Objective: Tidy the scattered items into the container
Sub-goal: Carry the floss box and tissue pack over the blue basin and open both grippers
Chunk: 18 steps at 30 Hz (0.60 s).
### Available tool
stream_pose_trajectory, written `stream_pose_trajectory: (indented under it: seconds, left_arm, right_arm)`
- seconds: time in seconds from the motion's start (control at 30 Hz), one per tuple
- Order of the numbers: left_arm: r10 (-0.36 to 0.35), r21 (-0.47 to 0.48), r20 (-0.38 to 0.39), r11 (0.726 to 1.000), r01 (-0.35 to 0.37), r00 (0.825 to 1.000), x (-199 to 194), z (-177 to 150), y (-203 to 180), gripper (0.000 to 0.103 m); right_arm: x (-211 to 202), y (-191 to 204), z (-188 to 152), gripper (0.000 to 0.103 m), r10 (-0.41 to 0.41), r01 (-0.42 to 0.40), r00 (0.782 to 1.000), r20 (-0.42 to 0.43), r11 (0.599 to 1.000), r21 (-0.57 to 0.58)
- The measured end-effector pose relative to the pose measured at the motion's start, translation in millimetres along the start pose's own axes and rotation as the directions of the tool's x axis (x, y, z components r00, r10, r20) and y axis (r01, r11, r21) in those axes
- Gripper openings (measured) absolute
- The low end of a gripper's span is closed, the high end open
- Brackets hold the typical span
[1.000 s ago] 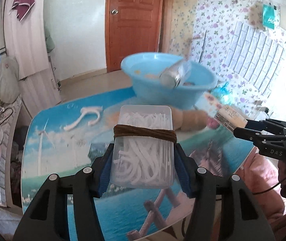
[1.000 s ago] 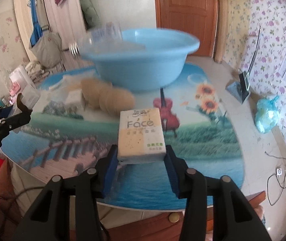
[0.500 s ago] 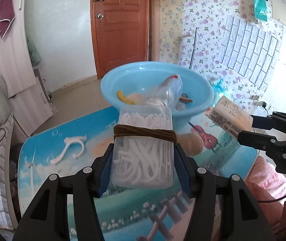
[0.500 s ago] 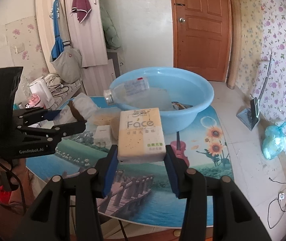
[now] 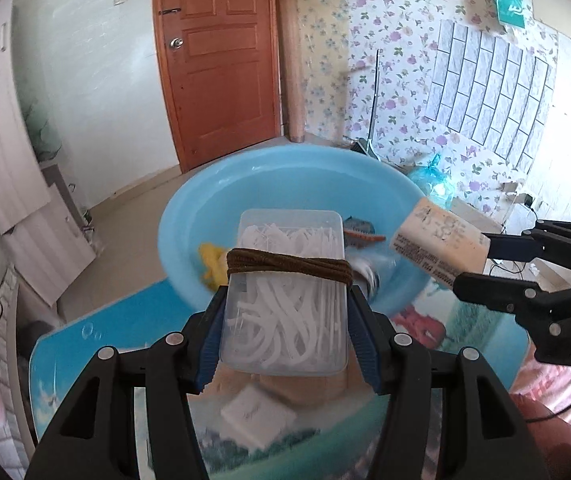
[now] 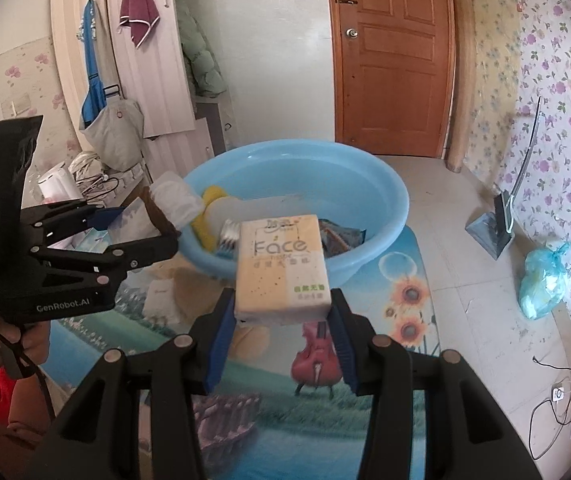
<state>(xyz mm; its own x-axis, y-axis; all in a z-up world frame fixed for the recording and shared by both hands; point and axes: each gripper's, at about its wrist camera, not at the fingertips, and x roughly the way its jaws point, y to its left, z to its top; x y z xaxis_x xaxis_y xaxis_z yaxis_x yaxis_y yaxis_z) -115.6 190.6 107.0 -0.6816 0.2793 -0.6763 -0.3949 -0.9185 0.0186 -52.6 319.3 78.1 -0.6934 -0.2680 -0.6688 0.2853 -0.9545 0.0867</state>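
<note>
My left gripper [image 5: 285,320] is shut on a clear plastic box of white floss picks [image 5: 285,292] bound with a brown band, held just above the near rim of the blue basin [image 5: 245,184]. My right gripper [image 6: 281,320] is shut on a tissue pack marked "Face" [image 6: 281,268], held above the table in front of the basin [image 6: 385,200]. The basin holds a clear bottle [image 6: 229,216], a yellow item [image 6: 211,194] and a dark packet [image 6: 341,236]. The tissue pack also shows in the left wrist view [image 5: 437,240], the box in the right wrist view [image 6: 175,196].
The basin stands on a round table with a printed picture top [image 6: 405,300]. A white square item [image 5: 257,412] and tan round items [image 6: 189,292] lie on the table near the basin. A door, a cupboard and a blue bag [image 6: 545,280] on the floor lie beyond.
Both grippers have risen and moved toward the basin with their loads. The basin now sits closer and lower in both views, its inside visible.
</note>
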Motion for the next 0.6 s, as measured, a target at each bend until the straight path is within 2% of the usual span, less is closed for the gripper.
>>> stream_pose_trajectory:
  seconds: [0.33,0.5,0.6]
  left_arm:
    - [0.007,0.033,0.018,0.999,-0.008,1.000,41,49,1,0.057]
    - [0.008,0.027,0.016,1.000,-0.008,1.000,53,60,5,0.057]
    - [0.009,0.019,0.014,1.000,-0.009,1.000,54,60,9,0.063]
  right_arm:
    - [27,-23,24,0.044,-0.021,0.020,1.000,0.007,1.000,0.018]
    - [43,-33,37,0.044,-0.020,0.019,1.000,0.014,0.999,0.035]
    - [53,-38,45,0.045,-0.024,0.024,1.000,0.017,0.999,0.044]
